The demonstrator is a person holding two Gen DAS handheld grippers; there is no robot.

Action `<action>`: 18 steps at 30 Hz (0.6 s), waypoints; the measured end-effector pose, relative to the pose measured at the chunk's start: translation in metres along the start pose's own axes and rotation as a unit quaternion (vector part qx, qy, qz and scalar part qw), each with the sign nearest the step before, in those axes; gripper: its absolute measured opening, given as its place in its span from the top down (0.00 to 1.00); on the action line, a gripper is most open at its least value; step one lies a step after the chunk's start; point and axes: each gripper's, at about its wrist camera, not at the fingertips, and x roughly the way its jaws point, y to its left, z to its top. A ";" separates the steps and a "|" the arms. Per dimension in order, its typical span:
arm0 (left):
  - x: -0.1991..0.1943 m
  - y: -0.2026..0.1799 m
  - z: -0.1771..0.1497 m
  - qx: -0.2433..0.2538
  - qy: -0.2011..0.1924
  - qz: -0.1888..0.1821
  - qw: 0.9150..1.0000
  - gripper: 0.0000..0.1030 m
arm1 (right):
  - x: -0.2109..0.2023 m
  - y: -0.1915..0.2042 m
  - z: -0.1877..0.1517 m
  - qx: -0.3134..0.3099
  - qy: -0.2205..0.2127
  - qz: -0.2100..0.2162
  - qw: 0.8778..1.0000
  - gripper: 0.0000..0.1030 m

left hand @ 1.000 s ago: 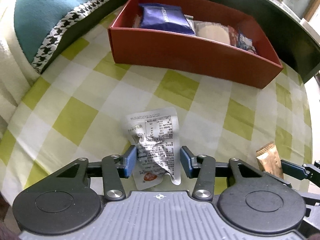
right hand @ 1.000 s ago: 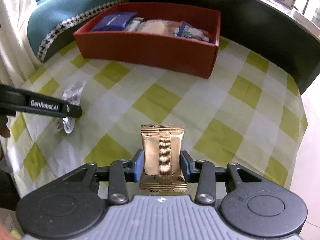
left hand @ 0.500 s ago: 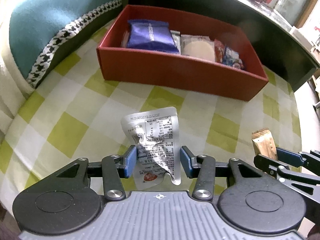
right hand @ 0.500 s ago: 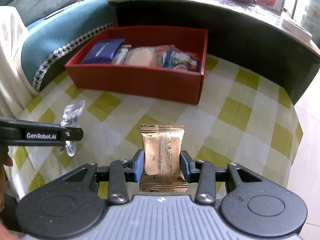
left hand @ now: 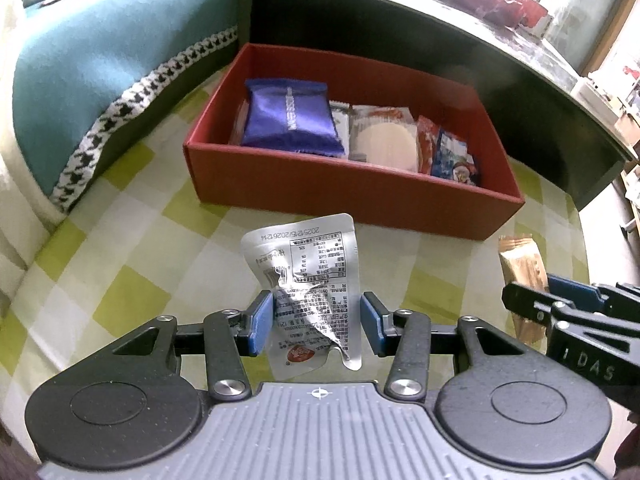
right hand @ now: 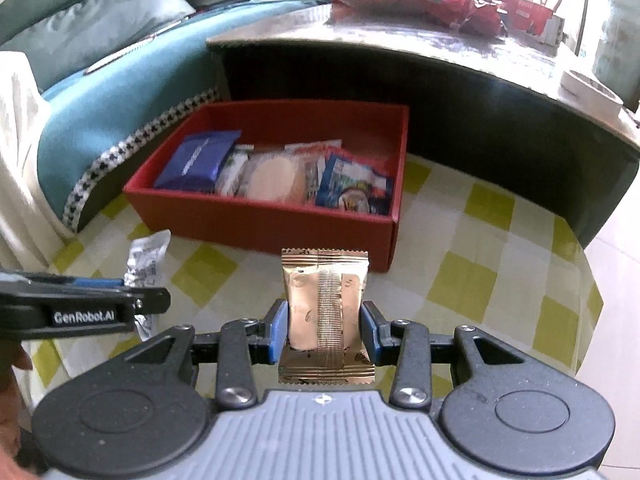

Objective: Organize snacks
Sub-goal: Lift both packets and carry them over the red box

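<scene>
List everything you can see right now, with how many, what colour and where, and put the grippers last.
red box: one, red, on the checked cloth by the dark table
purple packet: one, purple, left end of the box
round cracker packet: one, clear with pale disc, middle of the box
blue and red packets: a few, right end of the box
silver sachet: one, silver with print, crumpled, in the left gripper
gold packet: one, gold, upright in the right gripper
checked cloth: one, green and white, under everything
teal cushion: one, teal, houndstooth trim, left
left gripper: shut on the sachet
right gripper: shut on the gold packet
</scene>
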 end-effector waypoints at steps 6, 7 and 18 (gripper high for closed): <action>-0.002 -0.005 0.012 0.005 -0.014 0.001 1.000 0.47 | 0.001 0.000 0.011 0.002 -0.009 0.004 1.000 0.59; -0.002 -0.006 0.014 0.005 -0.015 0.001 1.000 0.47 | 0.002 0.000 0.012 0.002 -0.010 0.005 1.000 0.59; -0.001 -0.008 0.030 0.005 -0.027 0.005 1.000 0.47 | 0.004 -0.003 0.030 0.006 -0.025 0.008 1.000 0.59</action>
